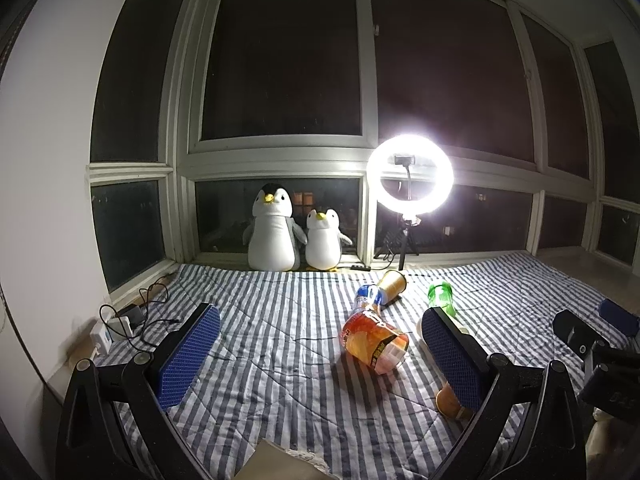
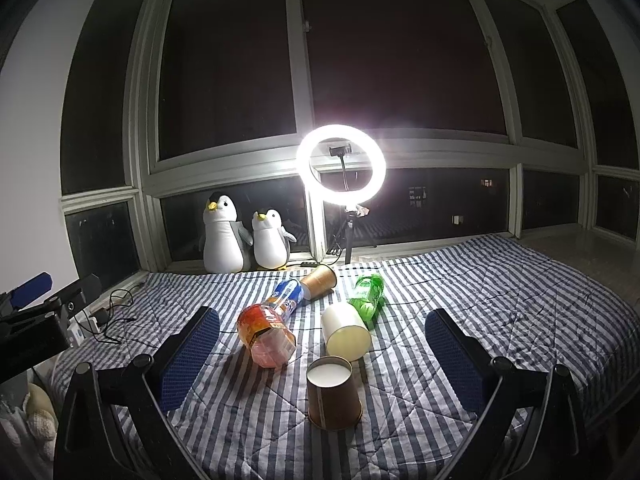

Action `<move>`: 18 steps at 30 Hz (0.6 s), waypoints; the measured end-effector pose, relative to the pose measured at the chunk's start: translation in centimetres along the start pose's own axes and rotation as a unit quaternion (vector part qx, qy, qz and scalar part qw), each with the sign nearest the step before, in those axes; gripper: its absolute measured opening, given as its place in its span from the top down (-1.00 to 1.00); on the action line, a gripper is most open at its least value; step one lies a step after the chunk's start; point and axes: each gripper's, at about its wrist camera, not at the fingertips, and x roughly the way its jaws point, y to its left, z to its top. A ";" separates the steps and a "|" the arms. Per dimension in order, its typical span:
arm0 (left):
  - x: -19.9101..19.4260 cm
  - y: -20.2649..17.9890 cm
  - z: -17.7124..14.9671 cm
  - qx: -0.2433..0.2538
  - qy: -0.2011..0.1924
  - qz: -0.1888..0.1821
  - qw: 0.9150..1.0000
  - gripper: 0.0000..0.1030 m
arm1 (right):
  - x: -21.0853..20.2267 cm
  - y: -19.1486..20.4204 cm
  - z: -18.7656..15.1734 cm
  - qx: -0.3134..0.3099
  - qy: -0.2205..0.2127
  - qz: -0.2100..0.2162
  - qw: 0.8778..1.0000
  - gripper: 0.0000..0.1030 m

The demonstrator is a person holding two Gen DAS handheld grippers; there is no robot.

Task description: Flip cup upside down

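A brown paper cup (image 2: 334, 394) stands upside down on the striped blanket, its white base up, in the right wrist view between my open right gripper (image 2: 322, 336) fingers. A white cup (image 2: 345, 330) lies on its side just behind it. A second brown cup (image 2: 319, 280) lies on its side farther back. In the left wrist view my left gripper (image 1: 320, 334) is open and empty; the near brown cup (image 1: 450, 400) is partly hidden behind its right finger (image 1: 452, 356). The far brown cup (image 1: 393, 283) shows beyond.
An orange bottle (image 2: 266, 336), a blue-labelled bottle (image 2: 287, 294) and a green bottle (image 2: 367, 294) lie on the blanket (image 2: 500, 300). Two plush penguins (image 2: 244, 238) and a lit ring light (image 2: 341, 165) stand at the window. Cables and a charger (image 1: 120, 322) lie at left.
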 end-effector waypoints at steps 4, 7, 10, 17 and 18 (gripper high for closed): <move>0.2 -0.1 -0.1 -0.001 0.001 0.000 1.000 -0.99 | 0.1 0.0 -0.1 -0.001 0.000 0.001 1.000 -0.97; 0.2 -0.1 -0.1 0.000 0.001 0.000 1.000 -0.99 | 0.1 0.0 -0.2 -0.002 0.002 0.003 1.000 -0.97; 0.2 0.1 -0.1 -0.001 0.001 0.000 1.000 -0.99 | 0.3 0.0 -0.3 0.001 0.006 0.006 1.000 -0.97; 0.2 0.1 -0.1 0.000 0.001 0.001 1.000 -0.99 | 0.2 -0.1 -0.2 0.004 0.007 0.008 1.000 -0.97; 0.2 0.1 -0.1 0.000 0.001 0.000 1.000 -0.99 | 0.2 -0.1 -0.2 0.004 0.007 0.009 1.000 -0.97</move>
